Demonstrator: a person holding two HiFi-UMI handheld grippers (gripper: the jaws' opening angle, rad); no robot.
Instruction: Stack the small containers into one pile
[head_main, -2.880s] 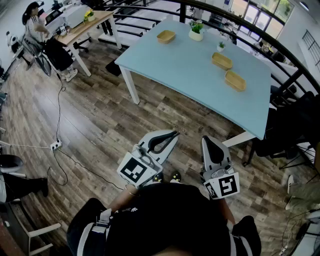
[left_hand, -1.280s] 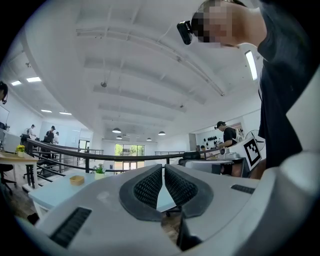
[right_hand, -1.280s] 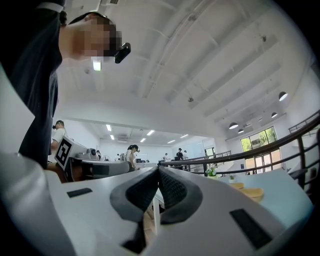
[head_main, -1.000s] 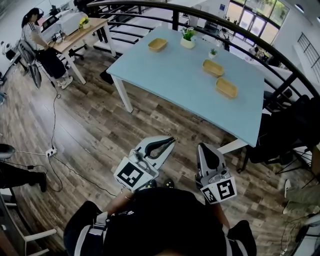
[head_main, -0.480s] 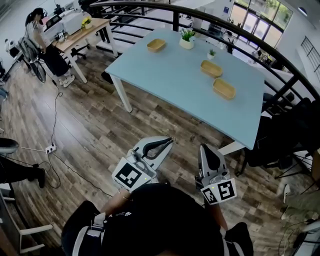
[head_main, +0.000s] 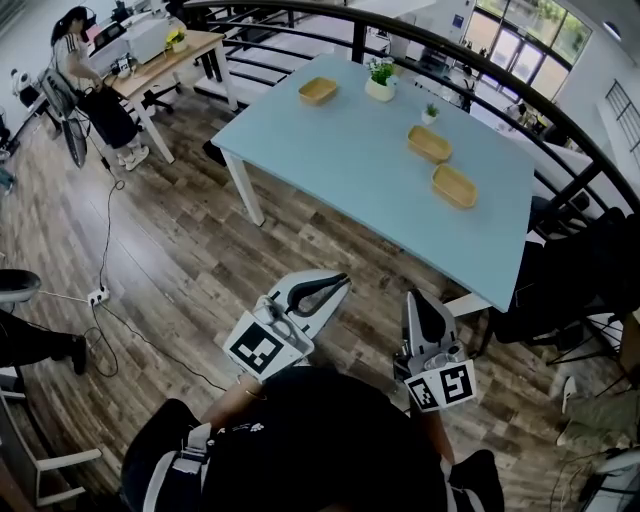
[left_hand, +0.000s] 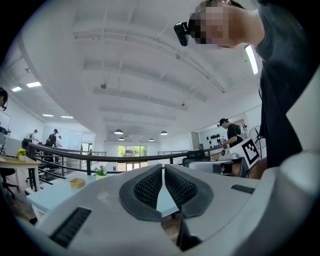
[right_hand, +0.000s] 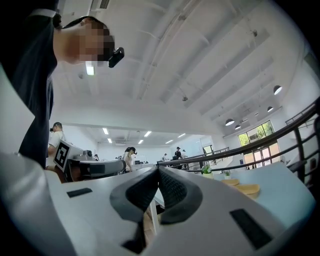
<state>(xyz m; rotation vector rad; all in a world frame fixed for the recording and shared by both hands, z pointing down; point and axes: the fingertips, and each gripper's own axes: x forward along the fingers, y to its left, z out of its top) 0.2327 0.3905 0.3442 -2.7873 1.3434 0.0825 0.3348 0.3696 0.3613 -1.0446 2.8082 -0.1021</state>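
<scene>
Left claw (head_main: 343, 279) jaws together, empty, over wood floor (head_main: 180, 250). Right claw (head_main: 413, 296) jaws together, empty. Small containers on desk (head_main: 350, 150), well apart from claws: far container (head_main: 318, 91) at 12 o'clock, middle container (head_main: 430, 144) and near container (head_main: 455, 186) at 1 o'clock.

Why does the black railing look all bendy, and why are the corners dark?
Head view: the wide lens probably bows the railing and the edges of the blue table. Left gripper view and right gripper view: the same kind of lens leaves dark rounded corners.
</scene>
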